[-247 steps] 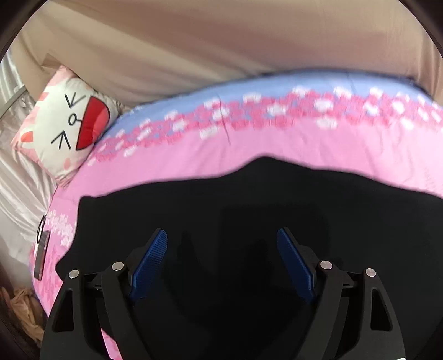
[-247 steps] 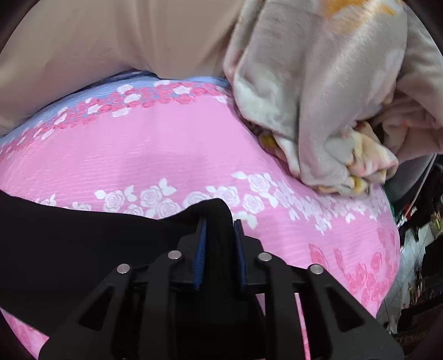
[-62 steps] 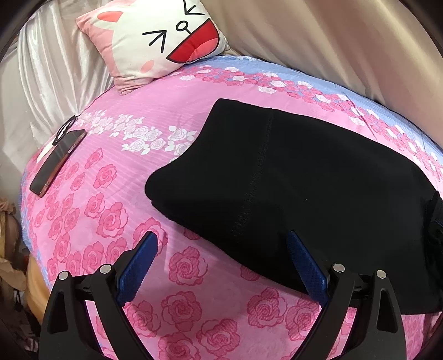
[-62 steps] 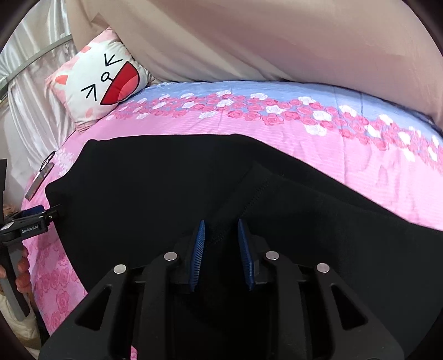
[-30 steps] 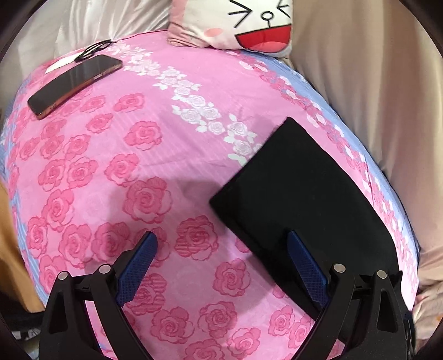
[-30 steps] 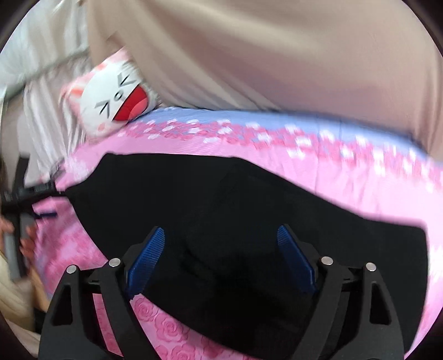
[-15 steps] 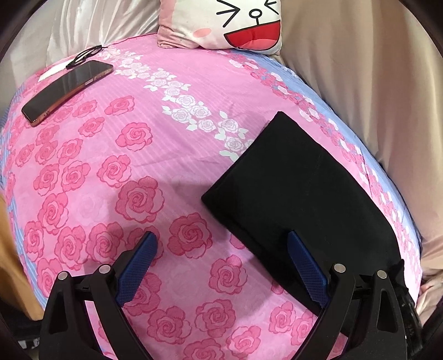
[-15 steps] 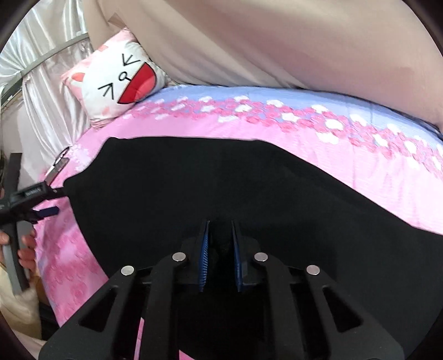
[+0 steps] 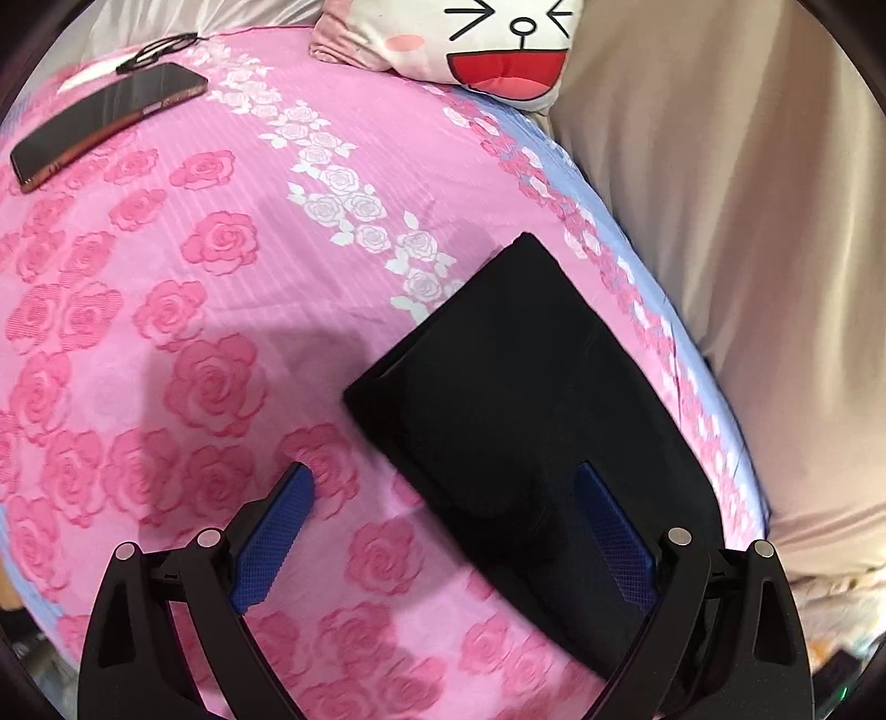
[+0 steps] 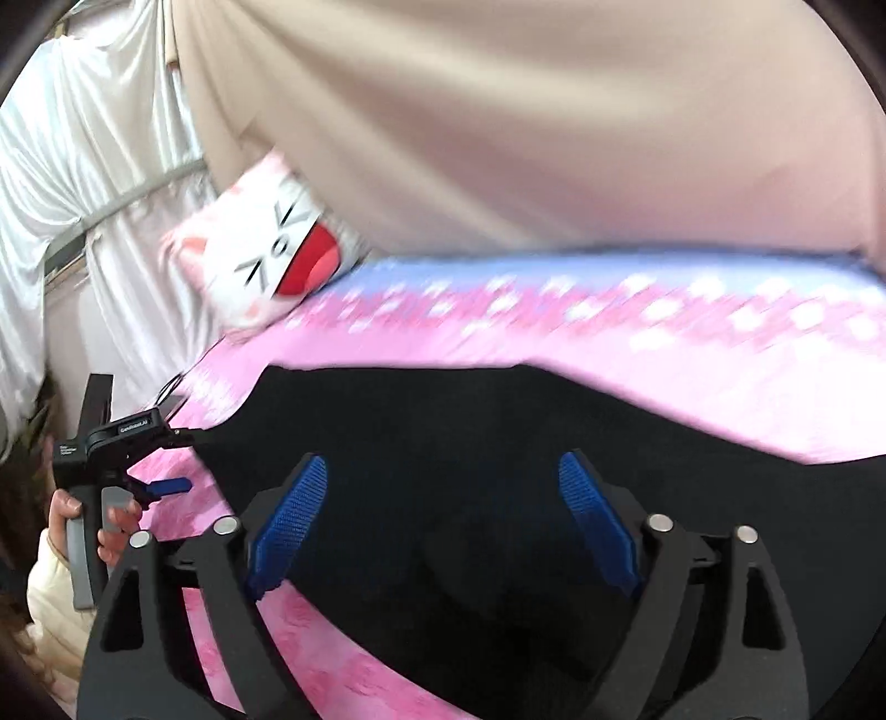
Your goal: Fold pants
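**Folded black pants lying on the rose bedspread, both grippers standing wide**

The black pants (image 9: 531,399) are lying folded on the pink rose-patterned bedspread (image 9: 166,310), close to its blue-bordered edge beside the beige curtain (image 9: 747,221). In the left wrist view the near end of the fabric is running under the gripper frame and getting cut off at the bottom, so its full outline is not showing. Seams and layers are hard to make out, since the cloth is reading as one dark mass.

The left gripper (image 9: 443,531) is hovering with its jaws spread wide; one blue pad is sitting over bare bedspread and the other over the pants, and nothing is being pinched. Whether that pad is touching the cloth cannot be told.

The right gripper (image 10: 443,515) is also standing wide, its jaws having just been opening; the pants (image 10: 498,443) are lying below and between the pads, not gripped. This view is smearing with motion blur, so the bedspread's flowers are dissolving into streaks.

At the left edge of the right wrist view, a hand (image 10: 72,515) is holding the other gripper's handle, partly hidden by the frame.

A cat-face pillow (image 9: 487,44) is being cropped by the top edge, and a dark phone (image 9: 105,119) is lying near a thin cable or glasses, too small to tell.
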A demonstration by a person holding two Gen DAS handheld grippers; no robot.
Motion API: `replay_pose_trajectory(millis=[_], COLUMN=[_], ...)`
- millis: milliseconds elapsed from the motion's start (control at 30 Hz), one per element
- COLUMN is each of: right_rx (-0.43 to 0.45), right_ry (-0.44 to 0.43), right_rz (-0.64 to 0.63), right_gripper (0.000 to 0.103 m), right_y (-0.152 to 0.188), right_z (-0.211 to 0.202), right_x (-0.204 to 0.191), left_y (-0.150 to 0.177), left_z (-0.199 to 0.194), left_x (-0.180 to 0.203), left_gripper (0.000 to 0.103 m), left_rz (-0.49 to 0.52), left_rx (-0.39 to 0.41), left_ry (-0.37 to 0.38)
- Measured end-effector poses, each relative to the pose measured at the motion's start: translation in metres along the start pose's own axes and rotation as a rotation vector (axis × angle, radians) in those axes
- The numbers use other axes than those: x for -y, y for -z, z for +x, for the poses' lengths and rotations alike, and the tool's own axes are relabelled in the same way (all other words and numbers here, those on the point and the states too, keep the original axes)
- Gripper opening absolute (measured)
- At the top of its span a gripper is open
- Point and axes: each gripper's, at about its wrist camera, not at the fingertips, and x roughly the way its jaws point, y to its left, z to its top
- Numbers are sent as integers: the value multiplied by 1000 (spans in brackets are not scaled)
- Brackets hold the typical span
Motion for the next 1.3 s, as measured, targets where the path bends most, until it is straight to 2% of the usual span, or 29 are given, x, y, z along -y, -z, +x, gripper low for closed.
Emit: replay_pose_trajectory(millis=[133,200,267,300,333,400,467,567,633,733,867,967,1000,1100,1167,1233,1300], right_rx=[40,64,85,99,110,136,161,205,228,253,271,294,306,317,312,311,317], right_ry=[103,133,159,182,202,250,284,312,324,339,360,380,388,399,412,420,427], right_rz=[86,145,198,233,257,301,346,434,489,546,582,602,617,661,679,691,701], right_gripper=[95,95,95,95,95,95,95,96,96,96,96,96,96,96,96,96,96], right_y=[5,7,12,14,16,20,26,39,51,66,82,95,101,115,125,131,139], right_z=[-37,-55,-70,-79,-87,-102,-117,-138,-153,-169,-191,-208,-215,-230,-239,-246,-255], right_x=[33,54,73,87,96,117,136,165,185,206,229,241,245,258,265,269,273], left_y=[-10,-16,-21,-23,-25,-25,-20,-1,17,52,125,190,202,262,299,336,353], left_z=[11,16,21,24,31,31,18,-13,-31,-47,-54,-45,-42,-8,14,52,71], left_x=[7,10,16,21,25,31,55,107,146,207,287,337,344,375,383,384,376], left_gripper=[98,97,92,45,22,21,20,20,20,20,21,21,21,21,21,21,24], left_rz=[-61,-103,-89,-56,-28,-16,78,232,341,514,771,931,948,1034,1098,1158,1166], left_rx=[58,104,117,118,76,82,137,243,288,291,283,230,207,56,1,-62,-88], left_ry=[-7,-26,-57,-67,-51,-72,-102,-90,-52,36,132,208,222,266,239,162,112])
